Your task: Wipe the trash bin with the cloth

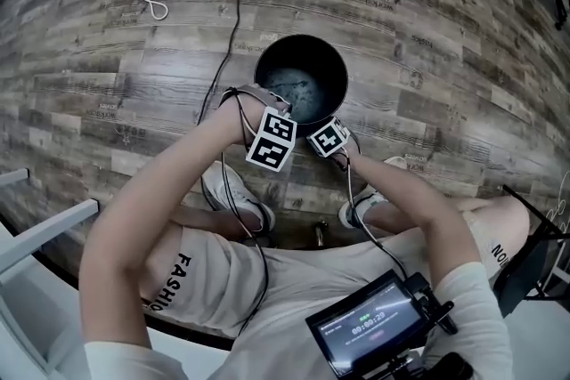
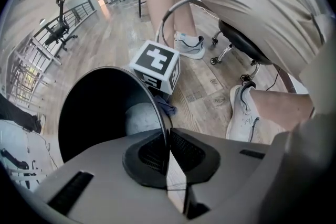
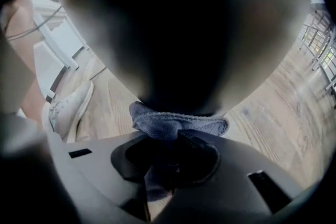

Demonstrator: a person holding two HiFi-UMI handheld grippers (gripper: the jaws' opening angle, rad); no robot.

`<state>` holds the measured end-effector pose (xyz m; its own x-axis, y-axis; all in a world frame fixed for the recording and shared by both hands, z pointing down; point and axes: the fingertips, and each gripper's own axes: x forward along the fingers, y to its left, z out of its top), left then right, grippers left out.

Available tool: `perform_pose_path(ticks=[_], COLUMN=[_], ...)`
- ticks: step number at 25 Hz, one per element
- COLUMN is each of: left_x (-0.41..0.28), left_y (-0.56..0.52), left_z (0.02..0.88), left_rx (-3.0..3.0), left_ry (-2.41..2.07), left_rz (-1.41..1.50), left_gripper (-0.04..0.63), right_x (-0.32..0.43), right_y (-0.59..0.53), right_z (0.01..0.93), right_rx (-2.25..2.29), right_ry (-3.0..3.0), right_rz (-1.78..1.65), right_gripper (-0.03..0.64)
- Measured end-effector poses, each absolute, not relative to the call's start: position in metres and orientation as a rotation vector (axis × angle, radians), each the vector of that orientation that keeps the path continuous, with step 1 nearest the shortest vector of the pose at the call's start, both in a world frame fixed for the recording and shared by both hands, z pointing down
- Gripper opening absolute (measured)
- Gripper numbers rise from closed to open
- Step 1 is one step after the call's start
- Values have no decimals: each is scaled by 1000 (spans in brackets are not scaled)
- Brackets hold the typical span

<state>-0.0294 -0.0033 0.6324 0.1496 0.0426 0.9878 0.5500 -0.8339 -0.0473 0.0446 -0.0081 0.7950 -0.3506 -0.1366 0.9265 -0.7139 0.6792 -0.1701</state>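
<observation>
Judging by its thin wall and open top, the trash bin [image 1: 301, 58] is light and stiff, apt to skate or tip on the wooden floor [image 1: 134, 58] if pushed sideways; the rim is the sensible place to hold it, and the left gripper [image 2: 167, 155] does just that, its jaws closed on the near rim with one pad inside the wall and one outside. The bin is round and black, with a dull greyish bottom that looks smudged; it stands upright on the floor just in front of the seated person's shoes [image 1: 239, 202].

The cloth [image 3: 176, 123] is soft and limp, so it needs a bunched grip well inside the pads with a fold left free to do the rubbing; the right gripper [image 3: 170, 157] has it so, jaws clamped on a wad of it with a rolled, hemmed edge standing out ahead. It is a blue-grey, towel-like fabric; in the right gripper view that edge lies right at the bin's dark outer wall, on the side nearest the person, though the blur leaves actual contact uncertain; a corner of it also shows below the marker cube in the left gripper view. Pressing hard on so light a bin would likely shove it, so the rim hold matters.
</observation>
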Motion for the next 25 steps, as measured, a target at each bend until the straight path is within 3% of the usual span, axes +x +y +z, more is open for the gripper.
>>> perform_pose_path(ticks=[9,11,13,18,20,25], left_x=[-29,-33,-44,-78,-75,-72], left_y=[0,0,-14,-45,-48,-43], left_z=[630,625,625,644,645,644], left_rx=[-2078,-2128,-2070,-1713,-1717,-1732], left_ry=[-580,-593,-567,-565,-545,-565], left_rz=[-1710,-1723,-1738,-1700,-1697,-1793], left_gripper=[37,183,210,203,104,83], right_x=[52,50,46,52,59,67], right_y=[1,8,21,45,48,37], right_z=[811,797,776,726,704,642], right_rx=[695,678,621,516,504,470], right_ry=[-1850,-1863,-1875,-1922,-1947,-2019], right_rz=[742,767,783,755,723,557], right_gripper=[77,77,77,77,77,77])
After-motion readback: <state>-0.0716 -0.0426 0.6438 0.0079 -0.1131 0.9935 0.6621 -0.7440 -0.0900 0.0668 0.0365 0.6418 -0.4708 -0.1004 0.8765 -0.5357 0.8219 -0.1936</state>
